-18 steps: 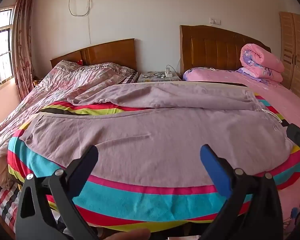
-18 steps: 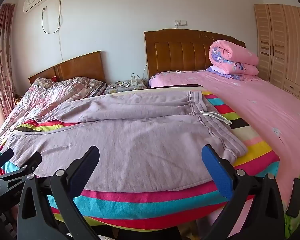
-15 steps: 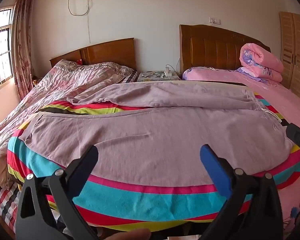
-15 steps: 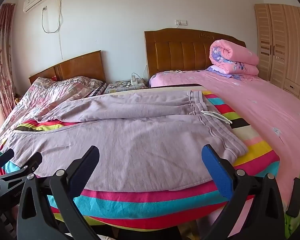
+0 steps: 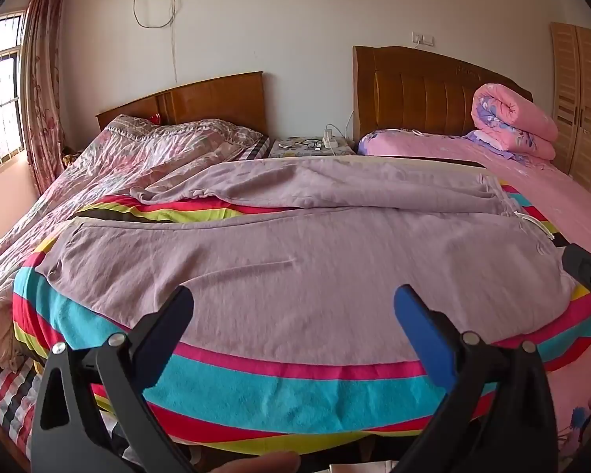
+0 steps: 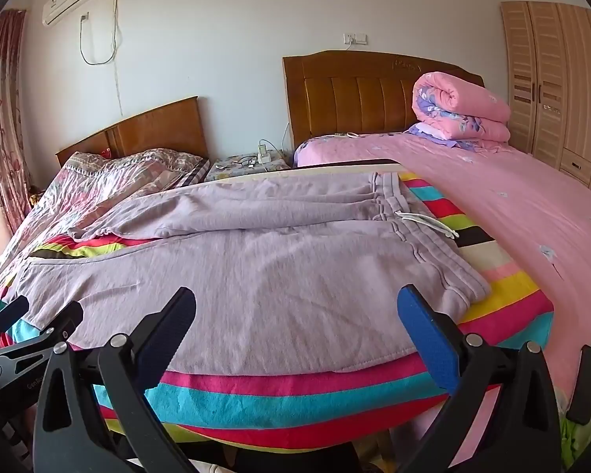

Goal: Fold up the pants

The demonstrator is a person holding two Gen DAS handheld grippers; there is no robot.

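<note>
Hovering with both jaws spread and empty before flat pants (image 5: 295, 276) at twelve o'clock; next, probably pinching the near edge.

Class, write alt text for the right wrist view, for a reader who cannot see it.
Lilac cotton sweatpants lie spread flat on a bright striped blanket, waistband to the right, legs to the left. The open right gripper hovers at their near edge, holding nothing. Behind stand two wooden-headboard beds, one bearing a rolled pink quilt.
</note>
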